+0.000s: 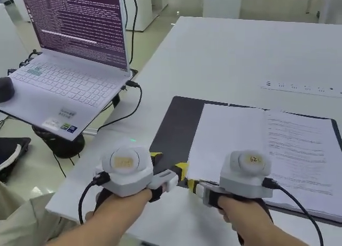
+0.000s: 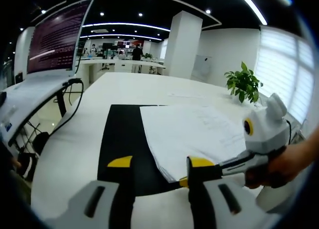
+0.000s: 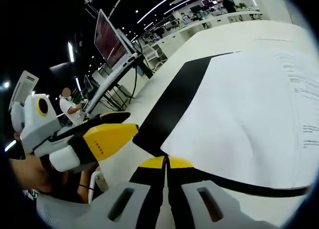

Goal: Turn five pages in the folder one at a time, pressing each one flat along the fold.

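Item: black folder (image 1: 175, 129), lying open on a white tabletop (image 1: 224, 53), its left inner cover bare. A stack of white pages (image 1: 230, 136) lies flat over the middle, and a printed sheet (image 1: 304, 150) lies to the right. Left gripper (image 1: 169, 166): fingers spread wide and holding nothing. In the left gripper view they straddle the near edge of the cover and the near-left corner of the page stack. Right gripper (image 1: 192, 185): fingers pressed together, tips at that same page corner, just beside the left gripper. Whether a sheet is pinched between them cannot be told. Surroundings: an open white laptop (image 1: 75, 53) with a lit text screen stands raised on a dark stand (image 1: 59, 141) off the tabletop's left edge. A black cable (image 1: 128, 104) runs from the laptop's side. A dark mouse (image 1: 5, 88) lies beside the keyboard. A white power strip (image 1: 299, 87) lies on the tabletop beyond the folder. A potted plant (image 2: 242, 82) stands at the far right. Nothing lies on the pages.
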### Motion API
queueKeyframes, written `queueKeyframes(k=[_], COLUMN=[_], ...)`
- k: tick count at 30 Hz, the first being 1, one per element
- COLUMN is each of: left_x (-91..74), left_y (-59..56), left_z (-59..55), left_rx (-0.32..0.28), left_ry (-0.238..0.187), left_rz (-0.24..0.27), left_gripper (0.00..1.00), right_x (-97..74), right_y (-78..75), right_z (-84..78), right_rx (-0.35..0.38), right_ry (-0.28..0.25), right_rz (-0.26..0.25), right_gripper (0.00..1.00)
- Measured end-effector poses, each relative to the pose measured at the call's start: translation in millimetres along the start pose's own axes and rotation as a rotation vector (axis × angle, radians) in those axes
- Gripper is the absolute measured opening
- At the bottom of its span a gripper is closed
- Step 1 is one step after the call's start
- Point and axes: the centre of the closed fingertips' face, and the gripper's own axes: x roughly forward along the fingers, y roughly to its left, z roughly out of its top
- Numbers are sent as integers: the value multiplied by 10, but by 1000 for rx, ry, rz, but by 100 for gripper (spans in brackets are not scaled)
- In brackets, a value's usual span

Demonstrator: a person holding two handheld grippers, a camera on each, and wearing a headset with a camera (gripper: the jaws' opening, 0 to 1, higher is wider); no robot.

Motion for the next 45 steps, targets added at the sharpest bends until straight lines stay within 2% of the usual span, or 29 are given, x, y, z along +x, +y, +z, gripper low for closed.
queueKeyframes(k=[3,5,7,10,11,12,15,17,19,22,23,28,31,34,39,40,41,45], left_x=[152,247,328,458,485,518,580,600,610,603,601,586,579,578,589,589,589,591], left_y=[-112,-205,-262,-335,-349,-355,-370,-363,-322,-305,-297,-295,-290,-289,-285,-284,-285,-282], left_z=[16,3,-34,-156,-203,-286,-426,-479,-540,-572,-557,-593,-593,-586,-581,-582,-582,-582], left_rx=[20,28,40,63,67,83,93,91,89,89,109,163,170,169,170,170,170,165], left_ry=[9,16,26,53,65,88,119,122,134,132,112,92,68,49,39,38,35,27], left_rz=[-15,-28,-33,-30,-28,-19,-6,9,34,53,60,70,64,63,63,62,62,63], left_gripper=[40,40,40,38,38,37,36,36,35,35,34,33,33,33,33,33,33,33], right_x=[-156,-273,-382,-531,-591,-636,-733,-776,-784,-764,-752,-639,-546,-471,-358,-356,-342,-294], right_y=[-62,-132,-228,-448,-570,-642,-863,-970,-1047,-1165,-1194,-1364,-1454,-1586,-1770,-1763,-1791,-1843], right_z=[73,175,249,365,397,422,557,647,706,821,845,967,1023,1048,1073,1157,1151,1266], right_rx=[5,21,12,0,7,9,21,1,-3,-35,-44,-88,-106,-119,-92,-99,-95,-84], right_ry=[-29,-78,-105,-152,-163,-173,-239,-271,-287,-311,-314,-314,-306,-296,-283,-322,-305,-322], right_rz=[-12,-28,-47,-99,-129,-149,-179,-190,-194,-201,-206,-210,-212,-235,-250,-244,-249,-266], right_gripper=[0,0,0,0,0,0,0,0,0,0,0,0,0,0,0,0,0,0])
